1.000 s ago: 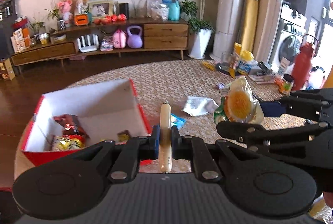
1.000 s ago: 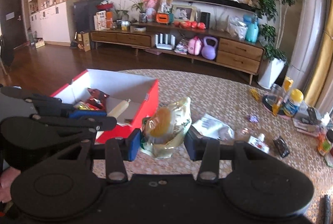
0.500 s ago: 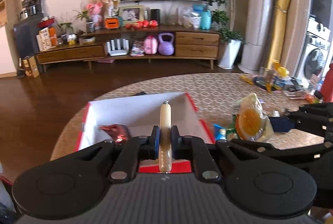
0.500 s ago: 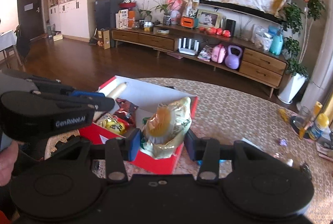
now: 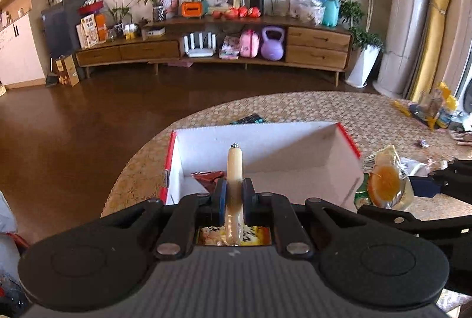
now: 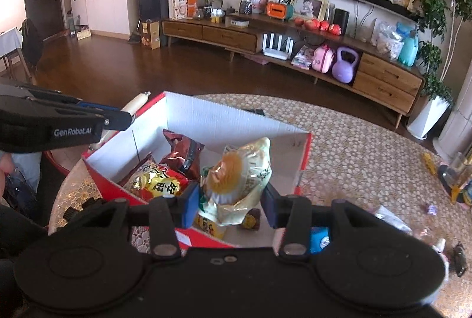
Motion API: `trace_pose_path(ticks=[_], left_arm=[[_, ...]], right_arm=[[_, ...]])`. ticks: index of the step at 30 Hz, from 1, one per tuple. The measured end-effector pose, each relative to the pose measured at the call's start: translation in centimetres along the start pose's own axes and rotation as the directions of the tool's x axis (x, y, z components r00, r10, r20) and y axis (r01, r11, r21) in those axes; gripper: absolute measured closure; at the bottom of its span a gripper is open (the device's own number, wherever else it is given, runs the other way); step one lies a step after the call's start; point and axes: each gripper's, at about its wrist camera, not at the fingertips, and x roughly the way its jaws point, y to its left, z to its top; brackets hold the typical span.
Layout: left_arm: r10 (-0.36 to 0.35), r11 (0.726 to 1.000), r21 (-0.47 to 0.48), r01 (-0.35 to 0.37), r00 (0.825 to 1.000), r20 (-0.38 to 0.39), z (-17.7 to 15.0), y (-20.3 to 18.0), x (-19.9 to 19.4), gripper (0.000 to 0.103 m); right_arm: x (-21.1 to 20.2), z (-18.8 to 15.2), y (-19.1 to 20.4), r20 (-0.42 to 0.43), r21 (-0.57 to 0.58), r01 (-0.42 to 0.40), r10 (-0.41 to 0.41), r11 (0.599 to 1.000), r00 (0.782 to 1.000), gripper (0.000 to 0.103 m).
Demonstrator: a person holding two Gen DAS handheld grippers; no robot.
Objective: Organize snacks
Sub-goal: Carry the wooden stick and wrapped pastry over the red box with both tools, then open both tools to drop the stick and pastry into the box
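Pale sausage stick (image 5: 234, 170) clamped in left tongs (image 5: 234, 201), right tongs (image 6: 227, 204) gripping pastry packet (image 6: 239, 179).

Sausage stick (image 5: 234, 170): pale beige, thin, metal clip at far end, clamped between fingers of left gripper (image 5: 234, 201), pointing forward above near-left part of box.

Pastry bag (image 6: 239, 182): clear-yellowish crinkled wrapper, round orange-brown cake inside, upright, pinched between fingers of right gripper (image 6: 227, 207), above near-right part of box.

Box (image 6: 236, 120): red outside, white inside, open top, on table (image 6: 354, 140).

Inside box: dark red-brown packet (image 6: 183, 152) near middle, tilted; yellow-red packet (image 6: 160, 183) at near wall; small yellow packet (image 6: 211, 228) on bottom under pastry bag.
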Motion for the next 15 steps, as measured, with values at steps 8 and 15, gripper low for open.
trace_pose_path(ticks=[8, 15], left_arm=[[0.017, 1.000, 0.016, -0.016, 0.999, -0.050, 0.0, 0.8, 4.7, 0.092], [0.019, 0.999, 0.028, -0.016, 0.995, -0.098, -0.3, 0.5, 7.4, 0.092]], right_arm=[[4.5, 0.2, 0.3, -0.058, -0.003, -0.011, 0.011, 1.000, 0.998, 0.060], [7.5, 0.0, -0.2, -0.109, 0.012, -0.017, 0.018, 1.000, 0.994, 0.060]])
